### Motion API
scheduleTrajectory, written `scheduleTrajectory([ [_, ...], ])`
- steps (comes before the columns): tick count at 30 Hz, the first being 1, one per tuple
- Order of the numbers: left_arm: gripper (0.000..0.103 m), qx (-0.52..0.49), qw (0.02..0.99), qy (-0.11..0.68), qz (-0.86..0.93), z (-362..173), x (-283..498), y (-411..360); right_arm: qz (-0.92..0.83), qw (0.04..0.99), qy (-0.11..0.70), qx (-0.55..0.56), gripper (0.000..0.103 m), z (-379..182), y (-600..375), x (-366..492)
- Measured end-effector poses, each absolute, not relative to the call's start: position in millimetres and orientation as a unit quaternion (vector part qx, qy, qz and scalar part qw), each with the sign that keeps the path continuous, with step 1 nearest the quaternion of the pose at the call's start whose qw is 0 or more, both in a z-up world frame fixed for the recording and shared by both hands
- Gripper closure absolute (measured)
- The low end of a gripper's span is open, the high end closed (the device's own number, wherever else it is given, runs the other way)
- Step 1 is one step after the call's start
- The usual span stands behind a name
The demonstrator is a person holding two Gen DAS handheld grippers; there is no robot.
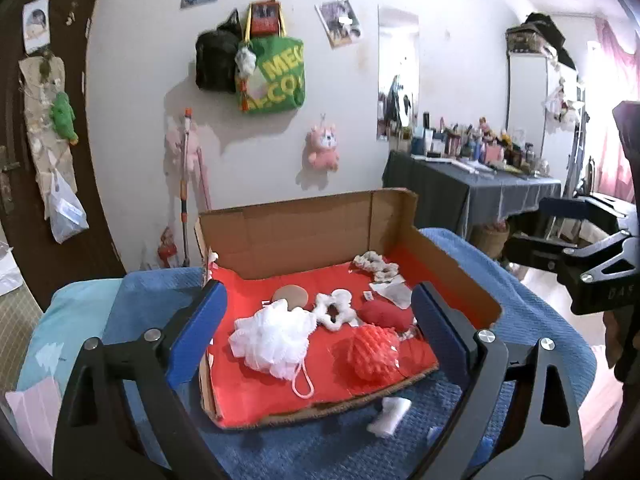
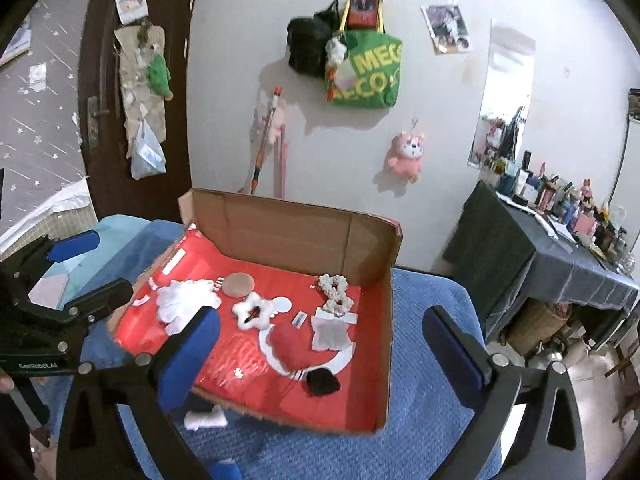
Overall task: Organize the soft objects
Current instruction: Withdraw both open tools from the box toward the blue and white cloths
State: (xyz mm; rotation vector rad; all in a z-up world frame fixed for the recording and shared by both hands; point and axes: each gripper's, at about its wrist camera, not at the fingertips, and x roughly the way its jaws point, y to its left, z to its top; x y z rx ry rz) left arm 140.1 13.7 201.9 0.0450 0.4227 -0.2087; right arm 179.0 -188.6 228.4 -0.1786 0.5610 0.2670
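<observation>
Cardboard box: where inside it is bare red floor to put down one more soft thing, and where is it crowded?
Free: the red floor by the box's right wall, near the front corner, right of the black item. Also the far-left strip behind the white puff. Crowded: the middle, around the white scrunchie, the red pouch and the beaded scrunchie.

Left gripper w/ jaws wide apart, nothing btwn them, held above cardboard box on blue towel. Inside on the red liner: white bath pouf at 9 o'clock of red pouf; white scrunchie at 12 of red pouf, red cushion beside it. Beige scrunchie near back-right corner. White wad, poss. a sock, outside front edge. Right gripper at 3 o'clock.
</observation>
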Motion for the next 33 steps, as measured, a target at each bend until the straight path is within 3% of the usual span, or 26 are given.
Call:
scheduleTrajectory([
  [19, 0.007, 0.013, 0.97, 0.233, -0.074, 112.2, 61.8, 4.6, 0.111, 0.956, 0.266, -0.05, 0.0, 136.6, -204.2, 80.6],
  [26, 0.007, 0.01, 0.953, 0.292, -0.079, 70.6, 65.7, 3.3, 0.124, 0.942, 0.31, -0.038, 0.0, 88.8, -201.0, 78.3],
  [33, 0.007, 0.01, 0.948, 0.31, -0.073, 61.7, 71.7, 7.4, 0.152, 0.923, 0.352, -0.027, 0.0, 57.5, -199.0, 80.0],
])
